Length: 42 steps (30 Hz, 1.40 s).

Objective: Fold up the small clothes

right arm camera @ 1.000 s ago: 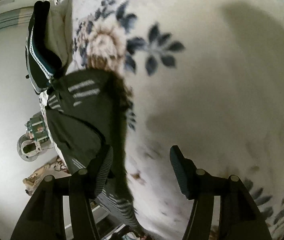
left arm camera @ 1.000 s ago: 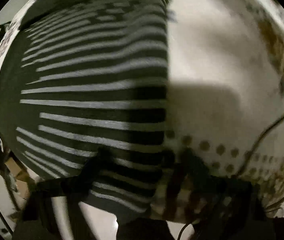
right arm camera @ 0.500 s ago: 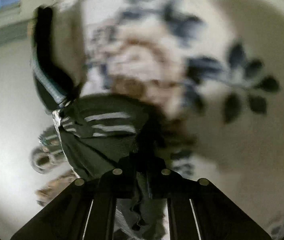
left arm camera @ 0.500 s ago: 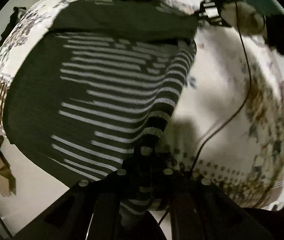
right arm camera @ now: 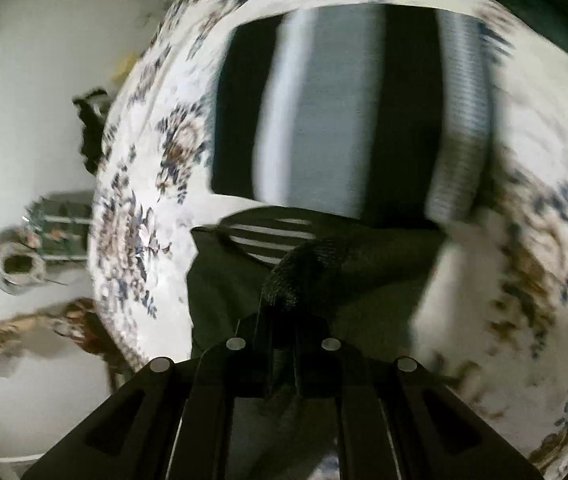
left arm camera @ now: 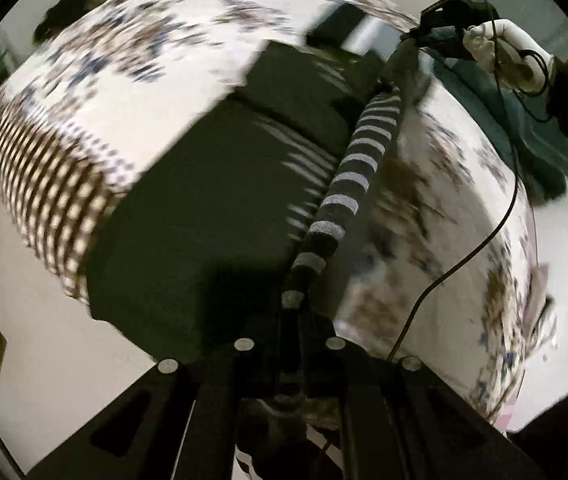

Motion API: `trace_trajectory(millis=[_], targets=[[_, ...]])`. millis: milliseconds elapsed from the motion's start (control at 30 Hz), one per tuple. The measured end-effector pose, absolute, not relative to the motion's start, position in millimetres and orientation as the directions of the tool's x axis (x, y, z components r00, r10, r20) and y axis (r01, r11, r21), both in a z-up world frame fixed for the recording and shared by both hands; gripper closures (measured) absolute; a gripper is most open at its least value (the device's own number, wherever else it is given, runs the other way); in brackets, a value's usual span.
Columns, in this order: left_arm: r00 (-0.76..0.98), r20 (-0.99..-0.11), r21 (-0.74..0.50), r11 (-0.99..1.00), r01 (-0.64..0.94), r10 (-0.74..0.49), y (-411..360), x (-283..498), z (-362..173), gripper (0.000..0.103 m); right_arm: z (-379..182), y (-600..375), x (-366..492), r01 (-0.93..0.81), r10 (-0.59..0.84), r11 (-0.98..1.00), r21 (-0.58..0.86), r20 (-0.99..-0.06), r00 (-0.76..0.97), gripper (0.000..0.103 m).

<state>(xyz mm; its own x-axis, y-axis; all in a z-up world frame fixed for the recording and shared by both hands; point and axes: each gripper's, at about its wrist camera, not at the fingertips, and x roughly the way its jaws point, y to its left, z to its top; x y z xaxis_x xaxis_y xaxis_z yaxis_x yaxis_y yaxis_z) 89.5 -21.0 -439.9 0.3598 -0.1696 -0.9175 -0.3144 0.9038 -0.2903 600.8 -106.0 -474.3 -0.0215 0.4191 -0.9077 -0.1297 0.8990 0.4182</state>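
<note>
The left gripper (left arm camera: pixel 290 316) is clamped on the edge of the striped garment (left arm camera: pixel 340 196), which stretches taut from it to the far right, where a gloved hand (left arm camera: pixel 512 56) holds the right gripper (left arm camera: pixel 416 36), pinched on the other end. The rest of the garment lies on the floral cloth (left arm camera: pixel 124 92), blurred. A cable (left arm camera: pixel 496 224) hangs at right.

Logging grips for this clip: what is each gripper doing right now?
Left gripper: closed on the striped garment.
Right gripper: closed on the same garment's dark fabric.
</note>
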Motion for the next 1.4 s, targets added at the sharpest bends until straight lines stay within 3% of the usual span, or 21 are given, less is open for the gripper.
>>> trace_trajectory(millis=[167,300,400,433,467,500,633,700,800,967,1100,1133,1167,1200,1267,1400], targets=[[0.367,-0.909,-0.356,0.824,-0.441,-0.197,71.5,94.3,-496.7,0.099,-523.8,20.4,617.4,-0.204,0.240,0.949,0.242,-0.970,-0.033,0.096],[0.345,-0.908,-0.393,0.771,-0.500,-0.239,119.6,100.8,-548.0,0.097,-576.9,63.5,626.5,-0.173,0.165,0.969,0.176,-0.983,-0.075,0.095],[0.277,-0.927,-0.371,0.739,-0.563,-0.254,145.6,95.8,-584.1,0.091,-602.8,60.3,629.2,-0.072,0.234,0.967,0.246,-0.962,-0.143,0.084],[0.257,-0.934,-0.355,0.737,-0.575,-0.250,149.4,92.1,-588.1,0.083,-600.0,55.1,626.4,-0.043,0.285,0.955,0.294,-0.948,-0.143,0.080],[0.253,-0.933,-0.359,0.724,-0.588,-0.257,155.7,84.5,-590.5,0.070,-597.1,51.7,622.4,-0.028,0.326,0.942,0.333,-0.934,-0.148,0.066],[0.262,-0.929,-0.369,0.712,-0.598,-0.261,160.6,76.7,-589.7,0.066,-591.9,46.6,615.3,-0.011,0.369,0.927,0.375,-0.916,-0.158,0.055],[0.232,-0.953,-0.300,0.711,-0.636,-0.194,170.6,47.0,-574.3,0.045,-577.5,28.3,545.1,0.040,0.498,0.864,0.502,-0.838,-0.222,0.054],[0.252,-0.947,-0.317,0.724,-0.613,-0.201,166.3,43.1,-566.1,0.045,-591.8,31.0,494.6,0.054,0.479,0.870,0.489,-0.817,-0.320,0.053],[0.253,-0.945,-0.319,0.754,-0.575,-0.207,153.7,51.5,-562.6,0.045,-633.0,56.0,421.8,0.125,0.510,0.845,0.520,-0.714,-0.480,0.053],[0.237,-0.951,-0.297,0.791,-0.535,-0.197,119.0,70.5,-573.8,0.045,-639.2,108.2,379.6,0.222,0.733,0.639,0.737,-0.495,-0.467,0.056],[0.157,-0.980,-0.189,0.840,-0.508,-0.125,97.7,69.5,-597.7,0.045,-592.7,78.5,384.0,-0.005,0.652,0.707,0.707,-0.655,-0.382,0.056],[0.176,-0.978,-0.186,0.851,-0.491,-0.112,92.4,67.9,-599.4,0.059,-587.2,65.3,383.8,-0.031,0.634,0.723,0.690,-0.681,-0.367,0.056],[0.194,-0.977,-0.177,0.857,-0.483,-0.092,89.3,66.8,-597.1,0.085,-581.9,44.0,383.1,-0.048,0.612,0.744,0.667,-0.708,-0.353,0.055],[0.198,-0.977,-0.169,0.859,-0.483,-0.080,87.3,65.8,-595.1,0.093,-578.8,19.6,382.4,-0.049,0.596,0.761,0.646,-0.728,-0.338,0.055],[0.239,-0.967,-0.198,0.847,-0.493,-0.087,89.1,57.9,-584.6,0.098,-579.3,-21.8,384.5,-0.035,0.565,0.795,0.605,-0.761,-0.319,0.055],[0.297,-0.951,-0.231,0.835,-0.500,-0.085,100.8,43.8,-556.7,0.098,-592.5,-85.9,373.7,0.024,0.523,0.840,0.542,-0.797,-0.303,0.055]])
